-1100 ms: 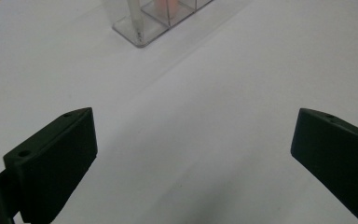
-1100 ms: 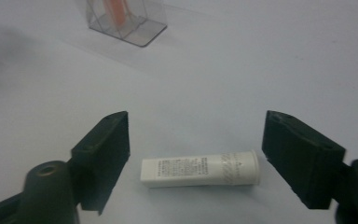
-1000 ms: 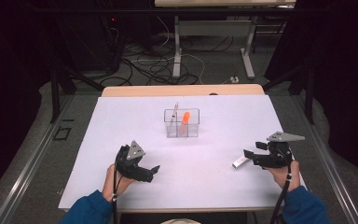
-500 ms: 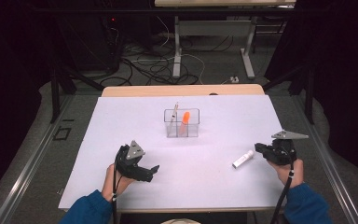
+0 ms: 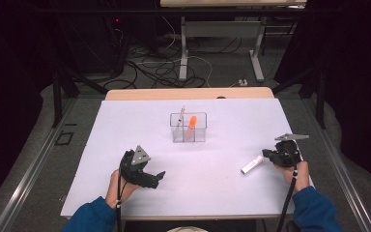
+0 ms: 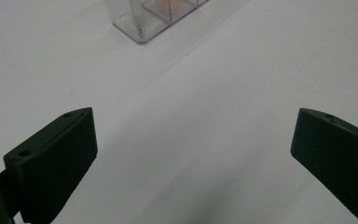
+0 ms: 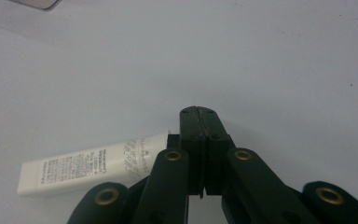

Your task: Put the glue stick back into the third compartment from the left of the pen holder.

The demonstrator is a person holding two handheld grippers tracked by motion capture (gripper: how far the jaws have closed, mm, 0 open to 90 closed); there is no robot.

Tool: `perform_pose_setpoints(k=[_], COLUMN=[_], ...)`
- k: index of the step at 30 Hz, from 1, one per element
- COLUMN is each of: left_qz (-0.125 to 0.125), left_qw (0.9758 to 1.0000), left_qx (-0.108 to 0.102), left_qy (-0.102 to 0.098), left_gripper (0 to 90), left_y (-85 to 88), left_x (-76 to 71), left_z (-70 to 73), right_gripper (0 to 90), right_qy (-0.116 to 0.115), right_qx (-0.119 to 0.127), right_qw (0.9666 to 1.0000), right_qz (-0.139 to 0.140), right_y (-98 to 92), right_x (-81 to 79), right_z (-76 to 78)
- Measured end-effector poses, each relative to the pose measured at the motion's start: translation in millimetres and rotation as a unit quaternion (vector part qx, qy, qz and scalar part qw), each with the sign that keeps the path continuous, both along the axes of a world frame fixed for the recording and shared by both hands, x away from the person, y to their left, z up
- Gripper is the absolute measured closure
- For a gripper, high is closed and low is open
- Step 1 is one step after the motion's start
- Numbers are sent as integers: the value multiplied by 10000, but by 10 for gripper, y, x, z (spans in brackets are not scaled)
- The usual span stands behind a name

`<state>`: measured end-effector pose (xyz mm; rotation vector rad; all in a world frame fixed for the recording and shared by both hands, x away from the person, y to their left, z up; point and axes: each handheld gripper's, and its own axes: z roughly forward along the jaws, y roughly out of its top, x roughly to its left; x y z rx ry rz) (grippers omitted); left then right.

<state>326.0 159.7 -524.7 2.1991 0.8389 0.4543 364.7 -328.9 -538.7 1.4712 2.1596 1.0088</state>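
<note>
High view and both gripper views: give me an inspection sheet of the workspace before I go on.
Surface: white sheet, bare between the things.
Job's things: tube lying flat near the right edge; clear box mid-sheet holding an orange marker and a thin stick.
Clutter: nothing seen.
Grippers: left tongs open, nothing between; right tongs have just been closing, now shut, tube beside them, not between.
Cables: gripper cable along each forearm; loose floor cables.
Surroundings: wooden table behind, dark room.

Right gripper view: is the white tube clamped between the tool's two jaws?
No: the right tool has its jaws pressed flat together, and the white tube lies on the table beside them.
</note>
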Motion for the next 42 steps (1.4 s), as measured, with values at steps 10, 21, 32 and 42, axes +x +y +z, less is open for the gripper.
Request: perform_pose_setpoints(k=[10,21,32,42], left_qz=[21,18,13,19], left_qw=[10000,10000,10000,10000], left_qx=[-10,16,38,28], left_qy=[5,-16,4,-14], left_gripper=[2,3,3,4], left_y=[2,2,2,1], left_x=[0,2,2,2], left_z=[1,1,5,2], right_gripper=[900,900,900,900], right_qy=[170,221,229,288], right_qx=[15,-47,-51,-134], right_qw=[9998,9989,9973,9950], right_qz=[138,418,690,948], right_y=[71,226,376,560], right_x=[58,90,76,61], right_z=[-41,-70,-76,-80])
